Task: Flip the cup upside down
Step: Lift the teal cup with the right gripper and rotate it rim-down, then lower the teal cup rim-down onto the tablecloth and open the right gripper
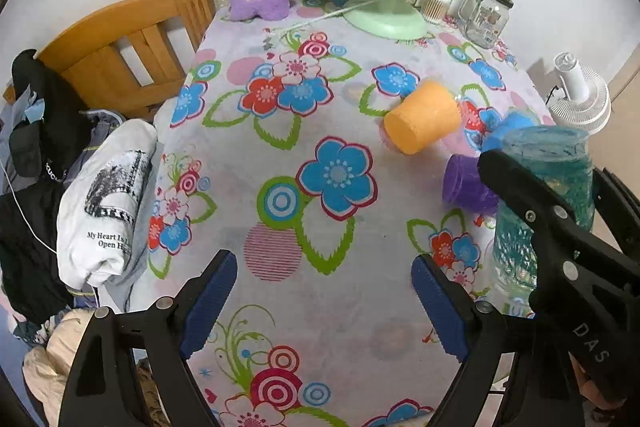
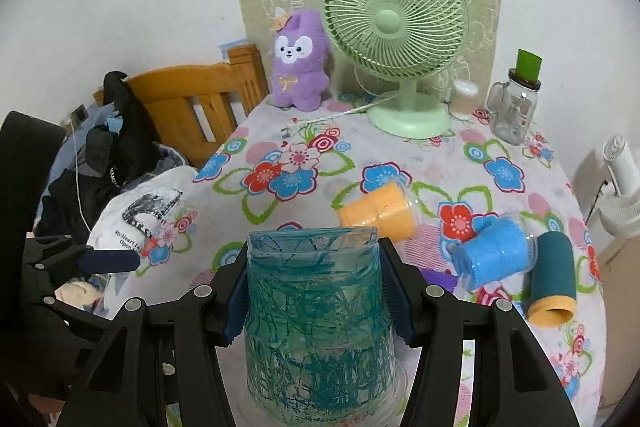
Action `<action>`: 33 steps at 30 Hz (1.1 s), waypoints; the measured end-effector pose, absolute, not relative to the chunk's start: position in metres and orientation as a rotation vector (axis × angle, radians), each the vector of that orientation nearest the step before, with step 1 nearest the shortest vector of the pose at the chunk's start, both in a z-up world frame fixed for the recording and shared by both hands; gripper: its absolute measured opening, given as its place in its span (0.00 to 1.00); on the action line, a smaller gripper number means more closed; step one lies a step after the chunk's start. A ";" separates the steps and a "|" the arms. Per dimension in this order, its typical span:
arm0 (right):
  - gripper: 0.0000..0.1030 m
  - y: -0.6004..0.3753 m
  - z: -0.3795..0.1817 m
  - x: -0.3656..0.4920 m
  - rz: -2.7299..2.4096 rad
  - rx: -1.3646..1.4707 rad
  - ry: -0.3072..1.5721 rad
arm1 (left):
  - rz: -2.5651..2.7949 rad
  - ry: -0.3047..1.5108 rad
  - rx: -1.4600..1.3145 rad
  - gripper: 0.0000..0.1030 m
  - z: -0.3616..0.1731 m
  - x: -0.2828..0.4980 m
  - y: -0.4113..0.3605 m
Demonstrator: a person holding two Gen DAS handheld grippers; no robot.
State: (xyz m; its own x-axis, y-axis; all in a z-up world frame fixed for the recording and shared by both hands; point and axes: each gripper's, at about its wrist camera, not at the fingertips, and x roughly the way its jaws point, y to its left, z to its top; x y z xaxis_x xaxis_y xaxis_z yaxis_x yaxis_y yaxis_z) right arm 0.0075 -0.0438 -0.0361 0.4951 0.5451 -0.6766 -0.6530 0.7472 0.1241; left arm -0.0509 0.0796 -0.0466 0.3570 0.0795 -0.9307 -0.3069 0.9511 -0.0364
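I see the table (image 2: 400, 163) under a floral cloth, with the green fan (image 2: 396, 23) at its far edge, the purple plush (image 2: 298, 67) to the fan's left, and a glass jar with a green lid (image 2: 516, 99) to its right. A wooden chair (image 2: 192, 99) piled with clothes (image 1: 100, 195) stands off the table's left side. My right gripper (image 2: 318, 291) has its blue pads pressed on both sides of the teal-scribbled clear cup (image 2: 318, 315), which stands mouth-down, wide rim on the cloth, at the near edge. My left gripper (image 1: 324, 303) is spread wide with only cloth between its pads (nothing held). Smaller cups lie on their sides beyond: orange cup (image 2: 378, 213), blue cup (image 2: 494, 253), dark teal cup with an orange inside (image 2: 554, 281) just beside the blue one, and a purple cup (image 1: 468, 185), mostly hidden in the right wrist view.
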 end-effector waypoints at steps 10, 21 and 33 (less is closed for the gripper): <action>0.59 -0.032 -0.082 -0.001 0.741 -0.155 0.622 | 0.236 1.199 -0.196 0.88 -0.097 -0.051 0.088; 0.59 -0.014 -0.122 0.011 0.690 -0.130 0.619 | 0.233 1.229 -0.204 0.88 -0.135 -0.048 0.105; 0.59 -0.010 -0.135 0.008 0.679 -0.138 0.673 | 0.229 1.253 -0.202 0.88 -0.143 -0.050 0.109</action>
